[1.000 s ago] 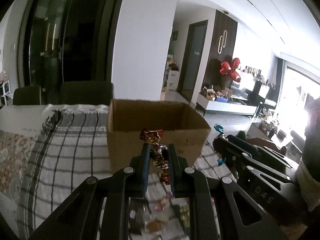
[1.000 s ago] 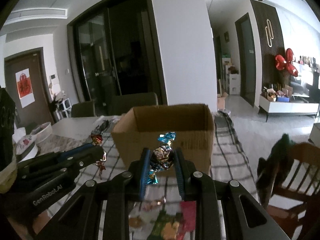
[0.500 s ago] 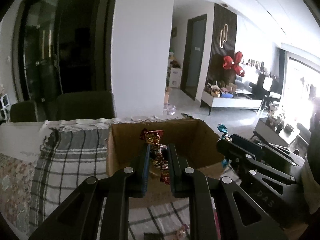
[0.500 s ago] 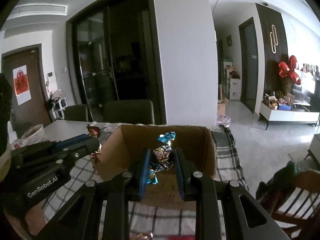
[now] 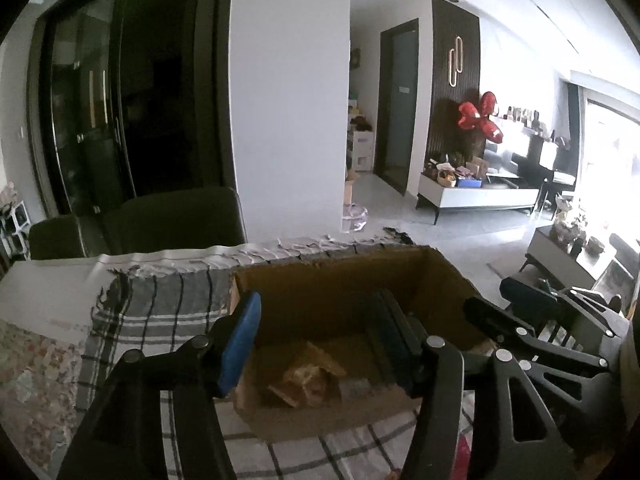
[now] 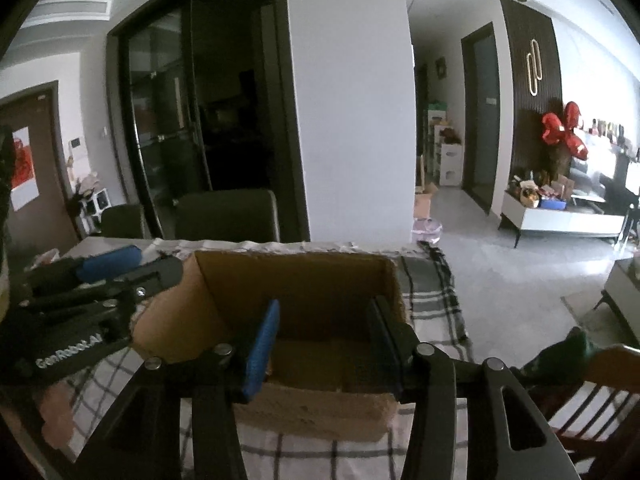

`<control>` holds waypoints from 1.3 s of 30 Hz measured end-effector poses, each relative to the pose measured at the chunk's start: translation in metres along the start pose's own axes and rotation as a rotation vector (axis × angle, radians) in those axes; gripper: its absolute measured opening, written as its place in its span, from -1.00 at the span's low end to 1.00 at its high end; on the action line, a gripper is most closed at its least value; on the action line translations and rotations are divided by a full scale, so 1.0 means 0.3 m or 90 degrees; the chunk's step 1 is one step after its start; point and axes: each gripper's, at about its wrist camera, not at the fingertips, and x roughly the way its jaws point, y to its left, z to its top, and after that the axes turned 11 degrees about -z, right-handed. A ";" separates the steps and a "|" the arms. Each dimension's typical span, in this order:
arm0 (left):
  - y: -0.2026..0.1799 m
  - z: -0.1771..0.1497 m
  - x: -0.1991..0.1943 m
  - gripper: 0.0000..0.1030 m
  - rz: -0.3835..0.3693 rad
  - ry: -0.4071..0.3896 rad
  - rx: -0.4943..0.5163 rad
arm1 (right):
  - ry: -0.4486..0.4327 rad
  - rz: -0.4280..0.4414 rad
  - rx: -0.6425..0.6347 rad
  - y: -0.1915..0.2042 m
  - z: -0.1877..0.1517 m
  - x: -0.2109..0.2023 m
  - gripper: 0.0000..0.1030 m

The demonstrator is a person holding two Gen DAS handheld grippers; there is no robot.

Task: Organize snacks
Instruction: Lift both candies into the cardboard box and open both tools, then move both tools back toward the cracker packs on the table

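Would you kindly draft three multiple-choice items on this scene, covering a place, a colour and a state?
1. Where does the cardboard box stand?
A. on a checked cloth
B. on the floor
C. on a chair

2. What colour is the pad on the left gripper's left finger?
A. red
B. blue
C. yellow

3. How is the right gripper?
A. shut on a candy
B. shut, nothing held
C. open

Key: 1 A, plaid fabric shows around the box; 2 B, the pad is plainly blue; 3 C, its fingers stand wide apart with nothing between.
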 end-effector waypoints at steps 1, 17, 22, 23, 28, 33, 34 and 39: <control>0.003 -0.005 -0.007 0.12 -0.002 0.000 0.000 | 0.000 0.003 0.001 -0.002 -0.003 -0.008 -0.08; -0.036 -0.160 -0.247 0.30 0.001 -0.010 0.038 | -0.005 -0.010 -0.006 0.038 -0.124 -0.228 -0.03; -0.026 -0.224 -0.288 0.31 0.005 -0.002 0.038 | 0.001 -0.022 -0.011 0.065 -0.186 -0.276 0.07; -0.022 -0.236 -0.291 0.31 0.004 0.002 0.037 | 0.000 -0.025 -0.014 0.071 -0.198 -0.283 0.07; -0.012 -0.304 -0.305 0.31 0.004 0.018 0.031 | 0.011 -0.032 -0.016 0.096 -0.252 -0.309 0.19; -0.016 -0.368 -0.301 0.31 0.004 0.037 0.030 | 0.028 -0.036 -0.017 0.110 -0.309 -0.318 0.19; -0.015 -0.382 -0.299 0.31 0.002 0.042 0.030 | 0.035 -0.037 -0.016 0.110 -0.323 -0.319 0.19; -0.009 -0.451 -0.277 0.31 -0.007 0.072 0.024 | 0.071 -0.030 -0.009 0.117 -0.382 -0.299 0.19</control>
